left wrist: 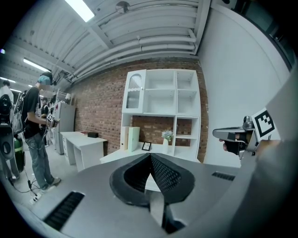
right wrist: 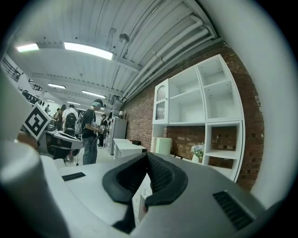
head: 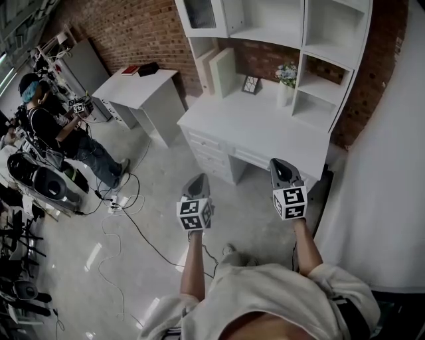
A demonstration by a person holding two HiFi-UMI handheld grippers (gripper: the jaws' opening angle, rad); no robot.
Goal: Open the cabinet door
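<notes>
The white desk unit [head: 255, 123] carries a shelf hutch, and its small glass-paned cabinet door [head: 199, 14] at the top left is closed. That door shows with an arched pane in the left gripper view [left wrist: 133, 95] and in the right gripper view [right wrist: 160, 104]. My left gripper [head: 198, 179] and right gripper [head: 279, 165] hang side by side in front of the desk, well short of it and far below the door. Both pairs of jaws are shut with nothing between them, as seen on the left gripper [left wrist: 150, 156] and right gripper [right wrist: 147, 156].
A vase of flowers [head: 287, 81], a picture frame [head: 250, 84] and upright folders [head: 222, 70] stand on the desk. A second white desk [head: 143, 89] stands further left. A person [head: 60, 129] stands at far left among equipment, and cables [head: 126, 212] lie on the floor.
</notes>
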